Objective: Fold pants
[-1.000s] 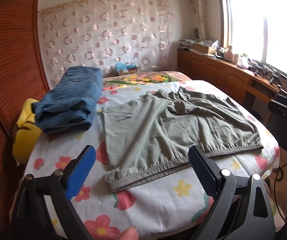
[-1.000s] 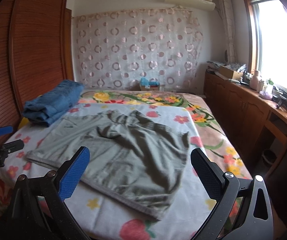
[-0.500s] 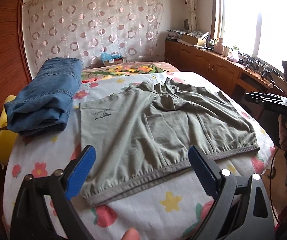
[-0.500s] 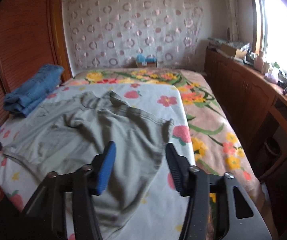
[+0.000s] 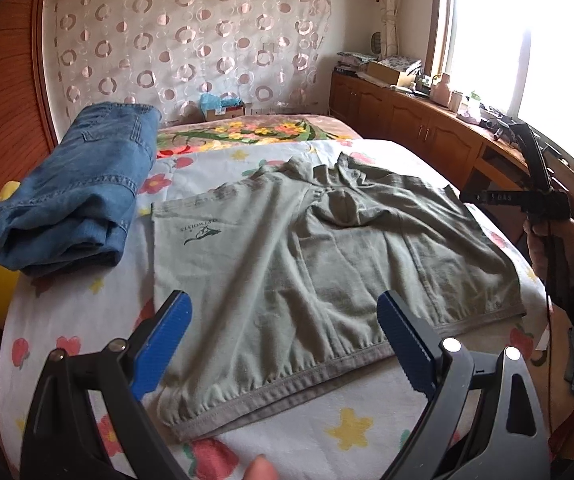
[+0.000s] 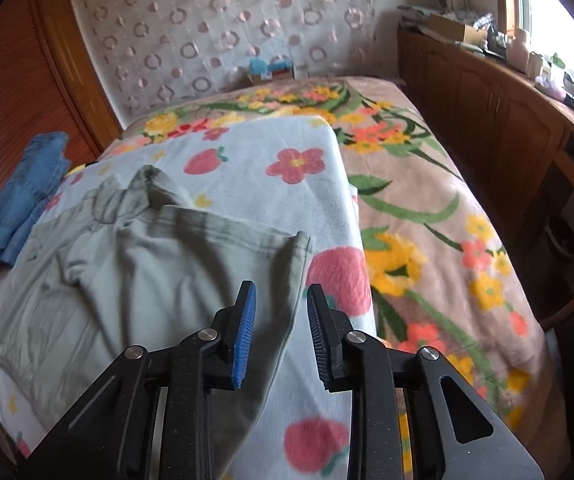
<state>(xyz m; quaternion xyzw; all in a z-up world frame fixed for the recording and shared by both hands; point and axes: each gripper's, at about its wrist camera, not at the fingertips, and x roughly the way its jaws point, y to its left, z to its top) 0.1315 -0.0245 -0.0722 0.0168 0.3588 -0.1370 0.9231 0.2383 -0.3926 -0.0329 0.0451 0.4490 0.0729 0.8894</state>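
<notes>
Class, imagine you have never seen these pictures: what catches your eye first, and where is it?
The grey-green shorts spread flat across the flowered bedsheet, right before the open left gripper. Folded blue jeans lie beside them, toward the wooden wall. The right gripper hovers over the shorts' edge.

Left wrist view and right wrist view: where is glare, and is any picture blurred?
Left wrist view: the bright window is blown out white, while the grey-green cotton pants stay sharp. Right wrist view: softer overall, the ring-patterned curtain looks smeared, and straight edges bend towards the rim.
</notes>
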